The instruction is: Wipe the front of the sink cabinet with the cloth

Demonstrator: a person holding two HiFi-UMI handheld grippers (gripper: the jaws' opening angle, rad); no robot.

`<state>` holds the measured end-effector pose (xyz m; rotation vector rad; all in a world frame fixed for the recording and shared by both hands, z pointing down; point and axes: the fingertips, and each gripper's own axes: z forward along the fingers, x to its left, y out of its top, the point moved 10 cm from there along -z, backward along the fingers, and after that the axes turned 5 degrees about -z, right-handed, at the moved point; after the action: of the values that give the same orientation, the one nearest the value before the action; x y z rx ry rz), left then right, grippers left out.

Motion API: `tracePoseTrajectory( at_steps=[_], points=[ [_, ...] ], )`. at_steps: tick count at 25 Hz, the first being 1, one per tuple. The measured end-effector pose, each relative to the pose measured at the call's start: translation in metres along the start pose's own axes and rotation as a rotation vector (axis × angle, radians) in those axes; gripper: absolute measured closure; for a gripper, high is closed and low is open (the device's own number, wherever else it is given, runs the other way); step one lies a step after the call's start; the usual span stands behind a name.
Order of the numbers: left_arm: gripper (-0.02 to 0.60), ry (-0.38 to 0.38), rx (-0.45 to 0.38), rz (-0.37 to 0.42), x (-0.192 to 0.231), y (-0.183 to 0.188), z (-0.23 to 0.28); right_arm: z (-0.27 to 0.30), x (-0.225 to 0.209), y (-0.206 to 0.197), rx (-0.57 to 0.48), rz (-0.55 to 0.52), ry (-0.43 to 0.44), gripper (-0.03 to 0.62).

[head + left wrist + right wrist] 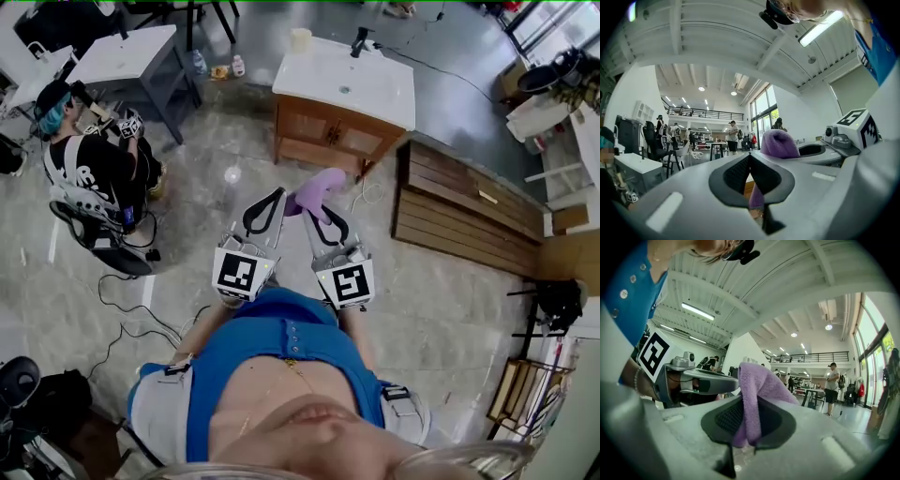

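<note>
The sink cabinet (pixel 330 137) has a wooden front, a white top and a dark faucet (pixel 359 41), and stands ahead of me on the floor. A purple cloth (pixel 317 190) is pinched in my right gripper (pixel 313 210), which is held in the air short of the cabinet. In the right gripper view the cloth (pixel 757 394) drapes over the closed jaws. My left gripper (pixel 280 195) is alongside, jaws together, its tip close to the cloth's left end. In the left gripper view the cloth (pixel 778 143) rises just right of the closed jaws, with a strip of it showing through the gap below them.
A person (pixel 92 171) sits on a chair at the left beside a grey table (pixel 126 58). A slatted wooden panel (pixel 466 212) lies on the floor right of the cabinet. Cables (pixel 131 319) trail over the floor at my left. A cup (pixel 300 38) stands on the cabinet top.
</note>
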<state>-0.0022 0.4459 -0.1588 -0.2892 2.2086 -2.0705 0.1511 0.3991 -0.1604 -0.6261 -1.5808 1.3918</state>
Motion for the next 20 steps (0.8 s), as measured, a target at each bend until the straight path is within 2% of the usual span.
tracePoseTrajectory(
  at_steps=[4, 13, 20],
  points=[
    [0.581, -0.009, -0.003, -0.002, 0.034, 0.004, 0.009, 0.030, -0.003, 0.003, -0.007, 0.040, -0.030, 0.533],
    [0.581, -0.005, -0.005, 0.018, 0.097, 0.009, 0.017, 0.082, -0.002, 0.004, 0.035, 0.020, -0.066, 0.533],
    [0.581, 0.008, 0.027, -0.025, 0.113, 0.000, 0.033, 0.103, -0.015, -0.007, 0.065, 0.027, -0.054, 0.533]
  ],
)
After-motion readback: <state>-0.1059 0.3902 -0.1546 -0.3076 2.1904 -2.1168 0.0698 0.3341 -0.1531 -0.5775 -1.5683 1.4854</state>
